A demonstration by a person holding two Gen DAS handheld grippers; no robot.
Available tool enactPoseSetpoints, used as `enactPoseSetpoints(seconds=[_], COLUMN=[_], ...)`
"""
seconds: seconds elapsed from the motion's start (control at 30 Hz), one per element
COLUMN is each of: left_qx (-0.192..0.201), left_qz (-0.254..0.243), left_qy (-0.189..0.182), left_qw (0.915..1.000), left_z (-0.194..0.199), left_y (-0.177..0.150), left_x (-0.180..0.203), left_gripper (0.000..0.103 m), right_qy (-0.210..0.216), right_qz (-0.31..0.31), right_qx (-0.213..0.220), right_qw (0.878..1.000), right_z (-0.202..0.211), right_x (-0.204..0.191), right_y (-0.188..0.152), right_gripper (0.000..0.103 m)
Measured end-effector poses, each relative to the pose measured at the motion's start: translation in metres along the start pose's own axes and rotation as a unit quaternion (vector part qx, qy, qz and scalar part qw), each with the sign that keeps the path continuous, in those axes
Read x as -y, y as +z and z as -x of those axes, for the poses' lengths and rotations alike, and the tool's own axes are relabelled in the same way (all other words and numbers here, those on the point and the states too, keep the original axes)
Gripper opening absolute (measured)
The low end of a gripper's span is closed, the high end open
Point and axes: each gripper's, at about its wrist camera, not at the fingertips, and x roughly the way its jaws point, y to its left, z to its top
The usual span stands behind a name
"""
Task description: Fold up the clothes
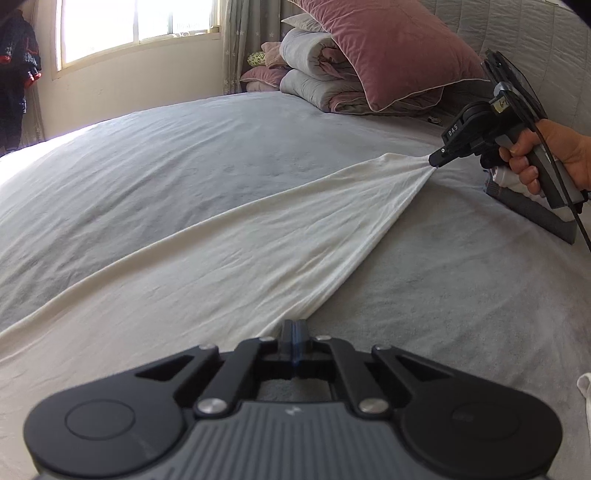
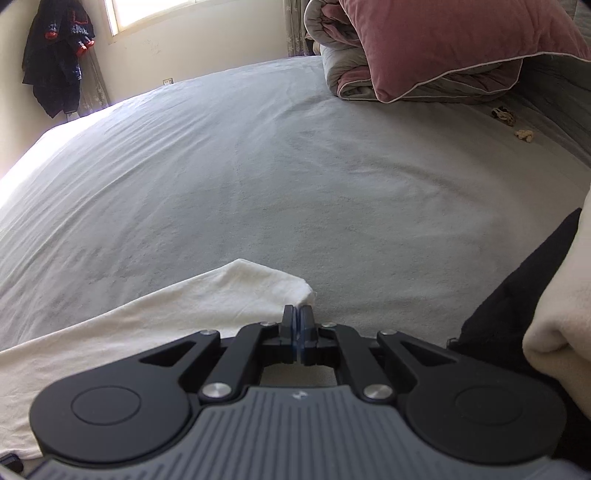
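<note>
Pinching the white garment taut, both tools; right tool reads "DAS".

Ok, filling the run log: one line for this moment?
left hand-held gripper shut on white garment | right hand-held gripper shut on white garment | stretched over bed

A pink pillow leans on a folded quilt at the head of the grey bed. A dark jacket hangs beside the window.
</note>
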Motion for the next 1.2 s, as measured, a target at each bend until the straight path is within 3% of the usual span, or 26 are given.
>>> enactPoseSetpoints(seconds=[0.2, 0.37, 0.4, 0.47, 0.5, 0.53, 0.57, 0.6, 0.73, 0.93, 1.0, 1.03, 1.2], left_qx=[-0.018, -0.043, -0.043, -0.03, -0.025, -0.02, -0.016, -0.012, -0.009, -0.01, -0.01, -0.008, 0.007], left_qz=[-0.016, -0.038, -0.025, 0.001, 0.011, 0.021, 0.028, 0.034, 0.049, 0.072, 0.08, 0.084, 0.077], left_qy=[-0.044, -0.055, -0.064, -0.074, -0.072, -0.063, -0.046, -0.03, 0.03, 0.057, 0.061, 0.063, 0.072], left_qw=[0.9988, 0.9968, 0.9967, 0.9968, 0.997, 0.9976, 0.9984, 0.9989, 0.9983, 0.9957, 0.9948, 0.9945, 0.9944], left_z=[0.012, 0.009, 0.011, 0.017, 0.019, 0.021, 0.02, 0.02, 0.012, -0.007, -0.013, -0.016, -0.022], left_y=[-0.002, -0.008, -0.005, -0.001, 0.002, 0.006, 0.009, 0.012, 0.02, 0.023, 0.021, 0.02, 0.018], left_x=[0.003, 0.005, 0.0, -0.012, -0.018, -0.026, -0.033, -0.041, -0.068, -0.091, -0.094, -0.095, -0.089], left_gripper=[0.0, 0.0, 0.003, 0.005, 0.009, 0.011, 0.017, 0.023, 0.028, 0.028, 0.028, 0.028, 0.037], right_qy=[-0.005, 0.0, 0.003, 0.008, 0.01, 0.013, 0.016, 0.018, 0.023, 0.023, 0.018, 0.017, -0.01], right_qz=[0.04, 0.049, 0.049, 0.052, 0.054, 0.054, 0.052, 0.05, 0.05, 0.078, 0.084, 0.088, 0.126], right_qx=[-0.034, -0.045, -0.043, -0.028, -0.017, -0.006, 0.005, 0.009, 0.023, 0.018, 0.019, 0.021, 0.116], right_qw=[0.999, 0.998, 0.998, 0.998, 0.998, 0.998, 0.999, 0.999, 0.998, 0.997, 0.996, 0.996, 0.985], right_z=[-0.002, -0.007, -0.006, -0.003, -0.002, -0.001, -0.001, -0.004, -0.017, -0.045, -0.052, -0.054, -0.037], right_x=[0.002, 0.003, 0.003, 0.003, 0.004, 0.004, 0.004, 0.003, -0.004, -0.02, -0.022, -0.024, -0.03], right_y=[-0.016, -0.024, -0.022, -0.016, -0.012, -0.008, -0.005, -0.001, 0.01, 0.015, 0.012, 0.01, -0.006], right_gripper=[0.002, 0.005, 0.008, 0.025, 0.034, 0.051, 0.053, 0.053, 0.052, 0.045, 0.028, 0.001, 0.002])
